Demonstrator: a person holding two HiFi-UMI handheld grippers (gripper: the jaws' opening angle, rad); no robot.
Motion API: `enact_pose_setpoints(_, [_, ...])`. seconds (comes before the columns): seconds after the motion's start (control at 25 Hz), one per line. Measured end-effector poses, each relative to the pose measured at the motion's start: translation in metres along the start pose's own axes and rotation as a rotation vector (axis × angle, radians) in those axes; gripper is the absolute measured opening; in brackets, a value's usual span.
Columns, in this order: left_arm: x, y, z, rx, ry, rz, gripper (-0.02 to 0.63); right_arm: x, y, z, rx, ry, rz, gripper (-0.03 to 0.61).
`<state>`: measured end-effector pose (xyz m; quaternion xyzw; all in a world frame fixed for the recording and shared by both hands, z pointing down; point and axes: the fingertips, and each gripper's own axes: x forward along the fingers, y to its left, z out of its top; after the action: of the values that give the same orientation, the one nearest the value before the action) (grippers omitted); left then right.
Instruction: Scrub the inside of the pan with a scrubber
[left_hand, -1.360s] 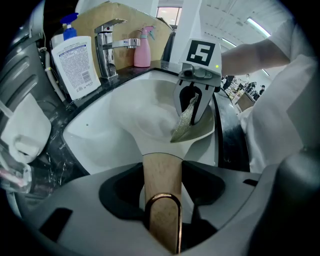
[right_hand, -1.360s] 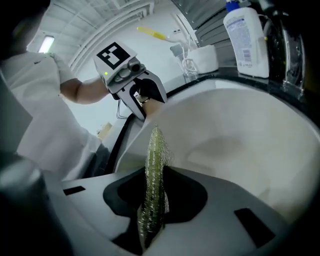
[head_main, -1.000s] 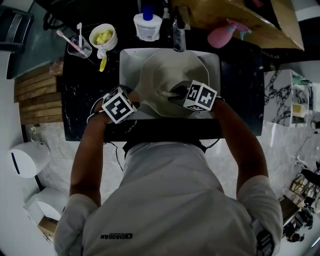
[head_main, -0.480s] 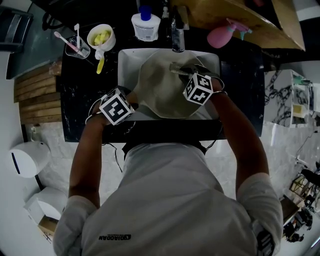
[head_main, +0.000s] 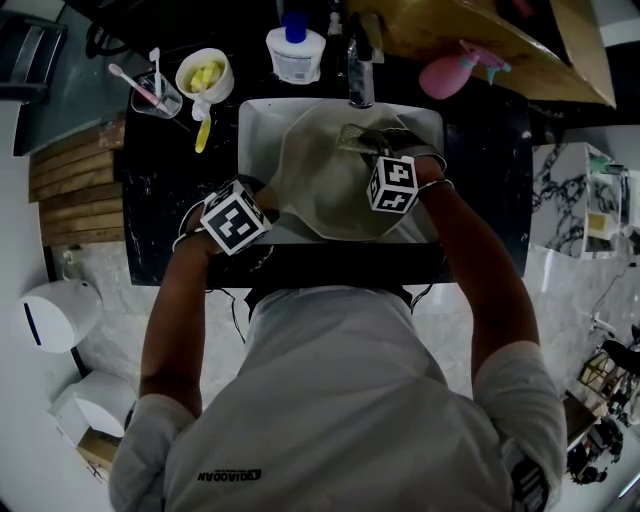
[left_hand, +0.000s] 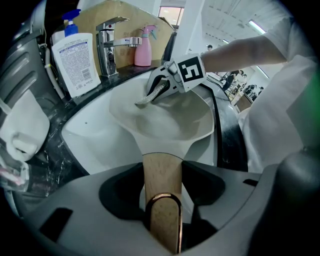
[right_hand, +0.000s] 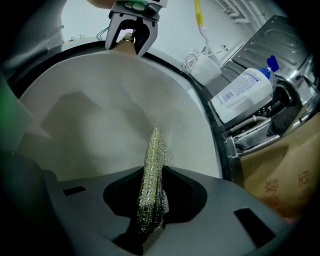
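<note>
A pale cream pan (head_main: 325, 175) lies tilted in the white sink (head_main: 258, 120). Its wooden handle (left_hand: 161, 200) runs between the jaws of my left gripper (left_hand: 162, 192), which is shut on it at the sink's near left (head_main: 262, 192). My right gripper (head_main: 362, 140) is over the pan's far side, shut on a thin mesh scrubber (right_hand: 152, 185) whose tip lies against the pan's inner wall (right_hand: 100, 125). From the left gripper view the scrubber (left_hand: 150, 96) hangs at the pan's far rim, and the left gripper (right_hand: 131, 30) shows at the top of the right gripper view.
A chrome tap (head_main: 358, 70) stands behind the sink, with a white soap bottle (head_main: 296, 50) to its left and a pink spray bottle (head_main: 450, 68) to its right. A cup with toothbrushes (head_main: 155, 92) and a bowl (head_main: 205, 72) sit on the black counter (head_main: 165, 220) at left.
My right gripper has carried the scrubber from the middle of the pan to its far side near the tap. The left gripper has kept the handle still.
</note>
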<state>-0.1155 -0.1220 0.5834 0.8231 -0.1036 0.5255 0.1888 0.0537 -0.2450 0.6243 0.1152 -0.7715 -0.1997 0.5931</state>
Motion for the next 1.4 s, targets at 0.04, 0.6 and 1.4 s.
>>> enact_pose_setpoints(0.04, [0.000,0.000,0.000,0.000,0.000,0.000,0.242,0.002,0.003,0.000,-0.007,0.003,0.013,0.099])
enact_pose_setpoints(0.6, [-0.001,0.000,0.001,0.001,-0.001,-0.003,0.242,0.014,0.034,-0.009,-0.056,0.078,0.139,0.114])
enact_pose_setpoints(1.4, [-0.003,0.000,0.002,0.010,-0.007,0.008,0.243,-0.003,0.072,-0.012,-0.029,0.149,0.313,0.133])
